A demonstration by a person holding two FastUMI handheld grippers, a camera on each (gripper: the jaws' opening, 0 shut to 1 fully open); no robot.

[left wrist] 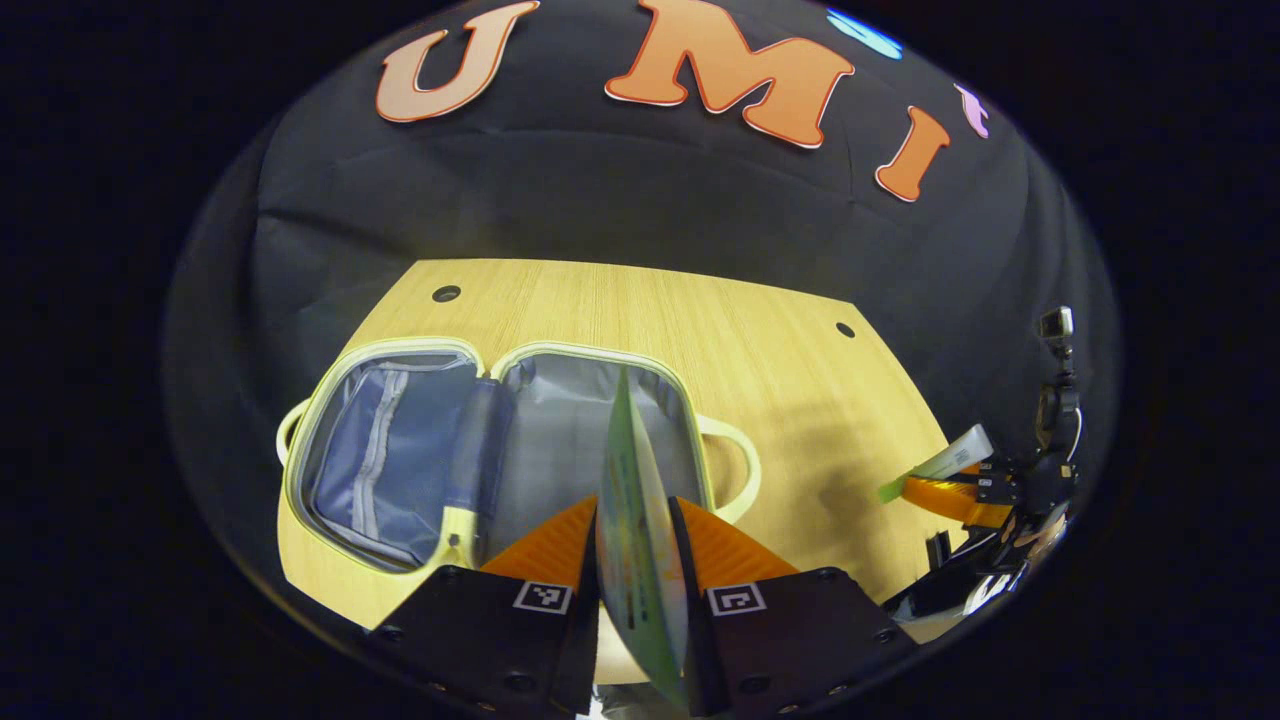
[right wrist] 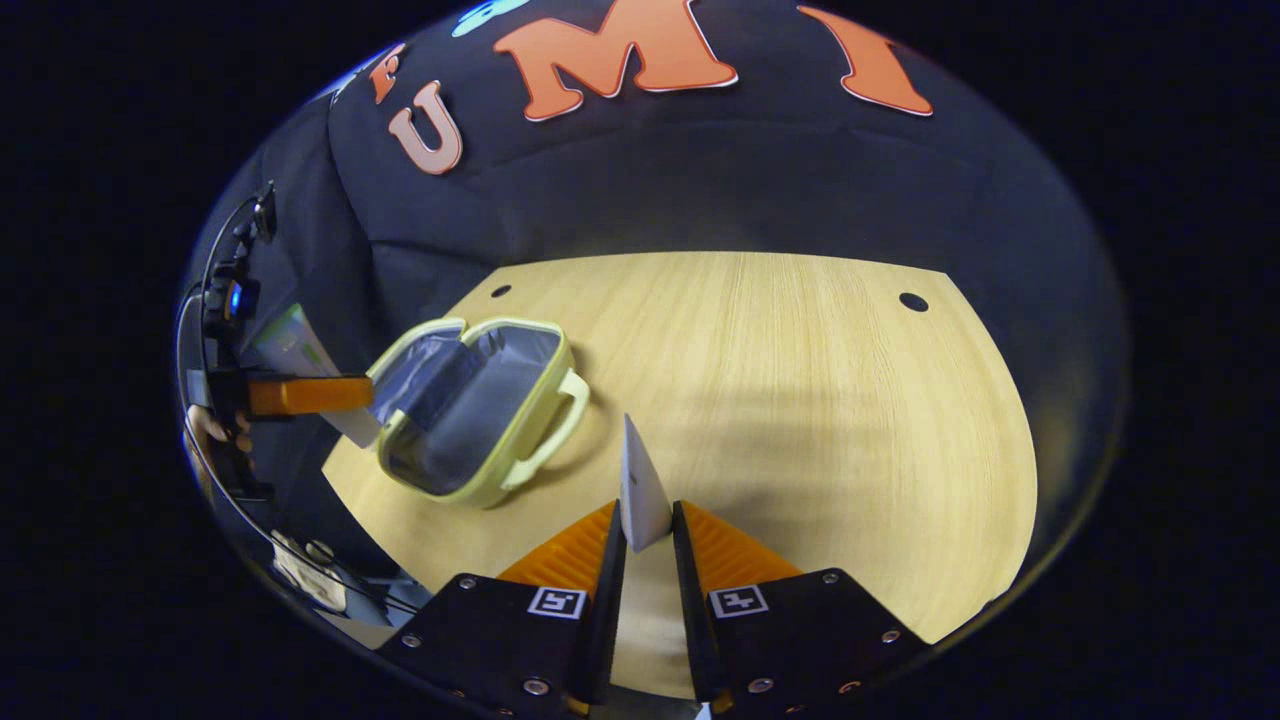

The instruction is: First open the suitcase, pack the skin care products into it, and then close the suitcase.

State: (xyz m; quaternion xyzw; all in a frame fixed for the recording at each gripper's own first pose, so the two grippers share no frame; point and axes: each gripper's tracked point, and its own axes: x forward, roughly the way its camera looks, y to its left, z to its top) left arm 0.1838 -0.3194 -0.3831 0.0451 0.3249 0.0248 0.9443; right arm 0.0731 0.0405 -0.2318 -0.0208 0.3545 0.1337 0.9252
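Left gripper point(left wrist: 640, 560) clamps flat green tube point(left wrist: 635, 520); right gripper point(right wrist: 645, 560) clamps white tube point(right wrist: 640, 490) — fabric-lined suitcase point(left wrist: 500, 440) open on wood-grain table point(left wrist: 780, 360)

Wooden table point(right wrist: 800, 400); open suitcase point(right wrist: 470, 420) on it

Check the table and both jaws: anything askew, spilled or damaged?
Nothing stands out. The suitcase lies open flat on the table; each gripper holds a skin care tube cleanly. No spill shows.
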